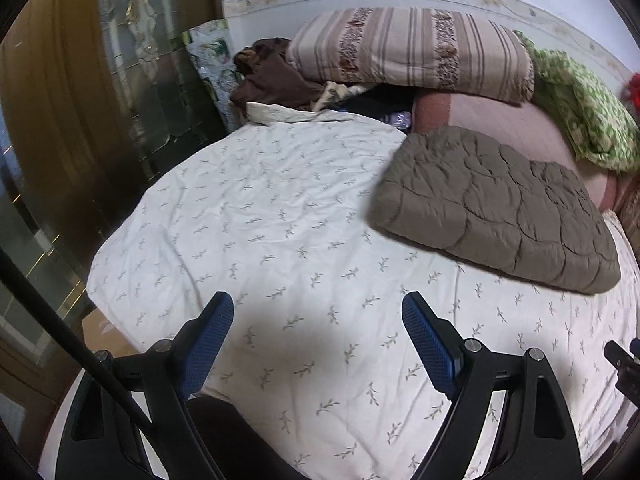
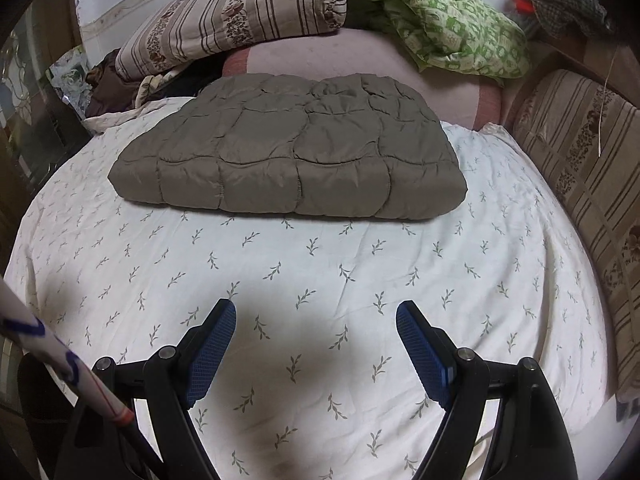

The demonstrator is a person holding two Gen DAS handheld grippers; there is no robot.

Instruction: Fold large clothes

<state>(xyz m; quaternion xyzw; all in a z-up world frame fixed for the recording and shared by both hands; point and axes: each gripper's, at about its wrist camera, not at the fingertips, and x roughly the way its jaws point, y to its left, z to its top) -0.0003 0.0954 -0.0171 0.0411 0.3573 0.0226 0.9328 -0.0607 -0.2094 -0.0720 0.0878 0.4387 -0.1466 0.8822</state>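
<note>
Both claws are hovering above the near part of the bed (image 2: 500, 264), over bare leaf-print sheet. The left claw (image 1: 318, 316) is standing released, blue pads wide apart, nothing between them. The right claw (image 2: 316, 322) is likewise released and empty.

The task's thing, a grey-brown quilted garment (image 2: 288, 160), is lying on the bed toward the far edge, just short of the pink blanket (image 2: 372, 52) beyond it. From the left wrist view the quilted garment (image 1: 496, 208) is sitting toward the right side of the bed, well apart from both claws. It is already looking like a compact, roughly rectangular bundle with a thick rounded near edge, so the fold is probably far along or finished; whether sleeves are tucked inside cannot be told.

Handling judgement: padded and puffy, so likely light for its bulk, soft, springy, inclined to puff back open after pressing. The shell is looking smooth and slightly shiny, probably slippery against the pads. Not fragile.

Where to take hold: the two near corners of the bundle, one per claw, pinching through all layers along a stitched seam line where the padding is thinnest. A single-layer pinch risks peeling the fold apart.

A striped folded quilt (image 2: 240, 12) and a green patterned cloth (image 2: 452, 24) are lying along the far edge, not involved.
</note>
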